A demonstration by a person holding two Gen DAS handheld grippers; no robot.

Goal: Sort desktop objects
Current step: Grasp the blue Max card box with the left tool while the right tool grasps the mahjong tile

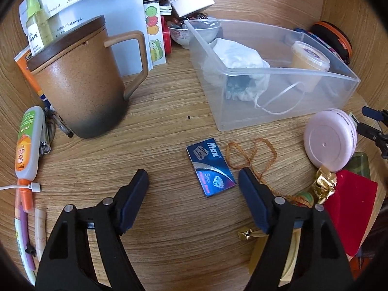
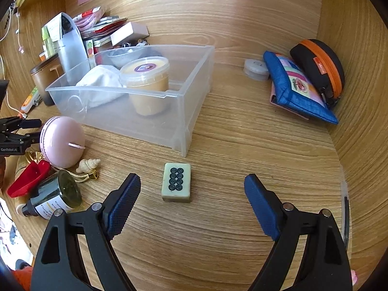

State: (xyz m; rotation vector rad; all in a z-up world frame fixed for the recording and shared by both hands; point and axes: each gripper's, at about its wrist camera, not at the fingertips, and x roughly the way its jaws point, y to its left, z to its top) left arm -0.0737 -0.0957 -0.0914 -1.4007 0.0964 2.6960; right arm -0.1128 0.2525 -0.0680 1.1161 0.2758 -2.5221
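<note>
Nearest the left wrist camera, the left gripper (image 1: 194,184) is seen angled steeply down at the wooden desk (image 1: 169,111), its two blue-padded fingers spread with nothing pinched; one blue razor-blade packet (image 1: 211,168) lies flat between the tips, closer to the finger at 3 o'clock and untouched by either. One brown cord loop (image 1: 251,154) is found at 2 o'clock of the packet, and one pink round case (image 1: 329,140) is propped further toward 3 o'clock. One brown lidded mug (image 1: 84,77) stands at 10 o'clock. One clear plastic bin (image 1: 271,77) is placed at 1 o'clock, holding two things: one white face mask (image 1: 237,60) and one lidded tub (image 1: 309,60). From the right wrist camera, the right gripper (image 2: 192,185) is likewise seen tilted downward, its fingers held wide apart and gripping nothing; one mahjong tile (image 2: 176,182) with eight dots lies on the desk between the tips, closer to the finger at 9 o'clock, clear of both pads. Two zip pouches are propped at 2 o'clock: one blue pouch (image 2: 295,87) and one black-and-orange case (image 2: 320,65). One seashell (image 2: 87,165) lies at 9 o'clock of the tile, and one small dark bottle (image 2: 54,194) lies on its side at 8 o'clock.
</note>
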